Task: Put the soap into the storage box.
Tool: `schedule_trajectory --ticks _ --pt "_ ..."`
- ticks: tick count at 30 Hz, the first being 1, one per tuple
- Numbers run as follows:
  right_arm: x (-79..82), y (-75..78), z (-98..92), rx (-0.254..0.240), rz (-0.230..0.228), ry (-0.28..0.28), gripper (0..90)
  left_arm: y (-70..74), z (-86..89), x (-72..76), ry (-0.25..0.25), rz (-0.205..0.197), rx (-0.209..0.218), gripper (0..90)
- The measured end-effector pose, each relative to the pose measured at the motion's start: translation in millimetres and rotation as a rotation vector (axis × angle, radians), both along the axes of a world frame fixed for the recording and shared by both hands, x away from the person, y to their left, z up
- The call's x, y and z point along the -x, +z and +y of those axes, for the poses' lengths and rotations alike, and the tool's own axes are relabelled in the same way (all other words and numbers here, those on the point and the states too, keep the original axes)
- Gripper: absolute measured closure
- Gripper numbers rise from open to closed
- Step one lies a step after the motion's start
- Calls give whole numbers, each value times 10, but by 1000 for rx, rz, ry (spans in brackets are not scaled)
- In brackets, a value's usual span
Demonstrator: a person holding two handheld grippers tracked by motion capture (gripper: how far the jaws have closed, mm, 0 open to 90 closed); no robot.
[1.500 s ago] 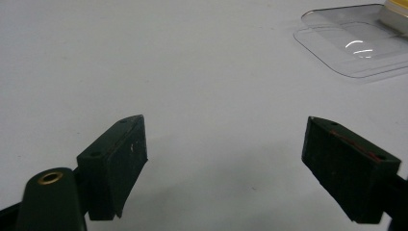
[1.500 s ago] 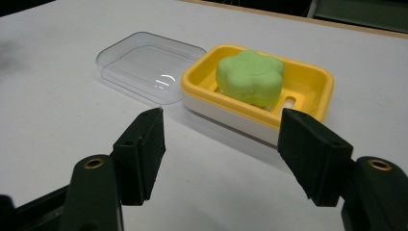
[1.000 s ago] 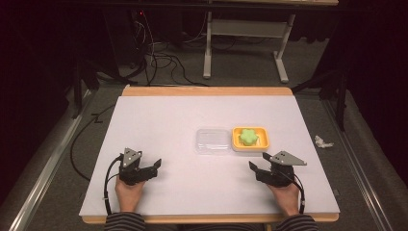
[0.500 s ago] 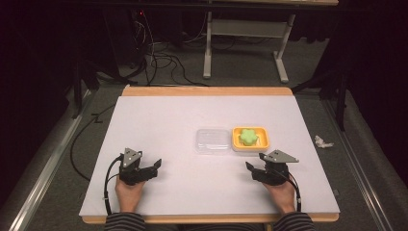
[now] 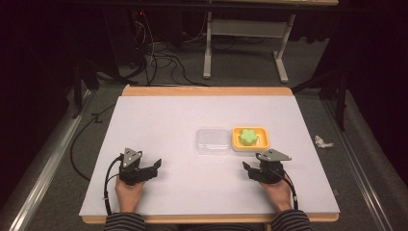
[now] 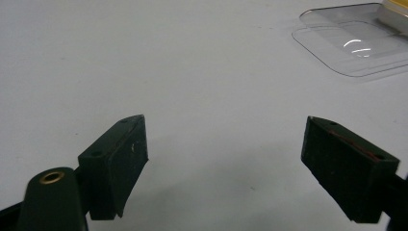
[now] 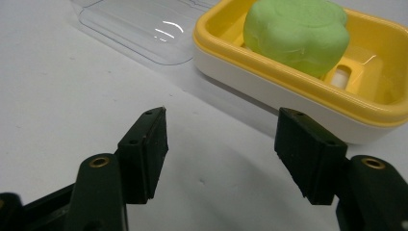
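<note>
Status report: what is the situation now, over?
Left gripper open, empty. Right gripper jaws just closed a little, apart, empty, before yellow dish holding green soap. Clear lid beside dish, nothing blocking.

I saw a green, flower-shaped soap (image 5: pixel 248 136) in a yellow dish (image 5: pixel 262 142) with a white base. Beside it lay a clear plastic lid (image 5: pixel 211 140). The table (image 5: pixel 192 120) was white with a wooden edge. My grippers were black, my sleeves (image 5: pixel 124 221) striped.

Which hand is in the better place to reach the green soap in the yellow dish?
The right. The right tool sits just in front of the yellow dish with the green soap. The left tool is farther, beyond the clear lid.
</note>
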State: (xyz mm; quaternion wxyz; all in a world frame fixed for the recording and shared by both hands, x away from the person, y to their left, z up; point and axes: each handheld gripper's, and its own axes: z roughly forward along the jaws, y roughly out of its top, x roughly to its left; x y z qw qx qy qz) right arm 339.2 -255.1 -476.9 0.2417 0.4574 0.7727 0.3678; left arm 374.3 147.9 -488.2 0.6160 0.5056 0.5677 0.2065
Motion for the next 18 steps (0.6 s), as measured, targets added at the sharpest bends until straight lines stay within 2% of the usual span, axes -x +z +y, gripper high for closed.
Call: schedule_trajectory --ticks 13,18 --pt "5 -26 54 45 -11 20 389 -1 -4 1 1 -2 -2 173" --pt "2 -30 64 64 -11 27 430 -3 -4 -1 1 0 -6 176"
